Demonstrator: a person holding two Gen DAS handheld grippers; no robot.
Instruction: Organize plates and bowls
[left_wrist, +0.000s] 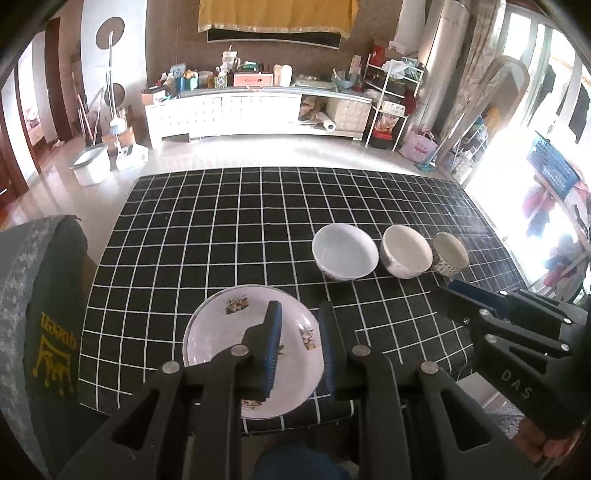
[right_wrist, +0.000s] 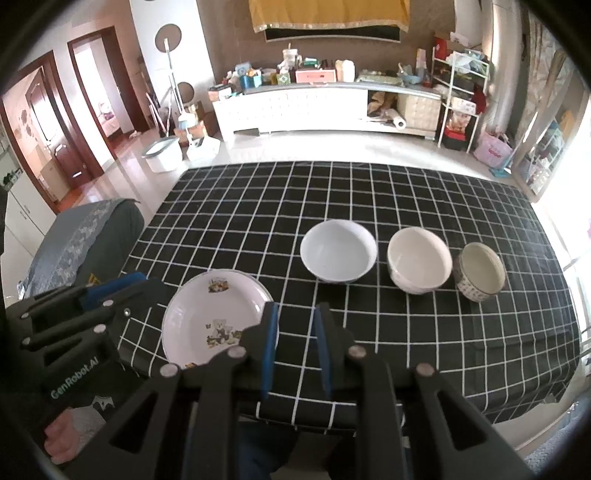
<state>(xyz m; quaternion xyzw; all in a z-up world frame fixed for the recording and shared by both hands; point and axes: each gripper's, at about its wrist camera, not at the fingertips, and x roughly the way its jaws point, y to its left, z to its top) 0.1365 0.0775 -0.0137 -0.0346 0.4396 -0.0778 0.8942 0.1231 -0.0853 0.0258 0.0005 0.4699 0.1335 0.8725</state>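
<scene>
Nearest, the left gripper (left_wrist: 300, 343) hovers spread over the plate (left_wrist: 236, 325), which lies at the table's (left_wrist: 221, 221) near edge; the right gripper (right_wrist: 295, 343) is spread beside it. Beyond stand the white bowl (right_wrist: 338, 254), cream bowl (right_wrist: 419, 264) and patterned bowl (right_wrist: 480, 271) in a row, with bare checked cloth behind to the far edge.

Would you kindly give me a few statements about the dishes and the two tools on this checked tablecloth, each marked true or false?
1. Three bowls stand in a row: white bowl, cream bowl, small patterned bowl. True.
2. The plate is stacked inside a bowl. False: it lies alone on the tablecloth.
3. The left tool is open above the plate, holding nothing. True.
4. The right tool grips the cream bowl. False: it is open and empty.
5. The bowls hold food. False: they look empty.
</scene>
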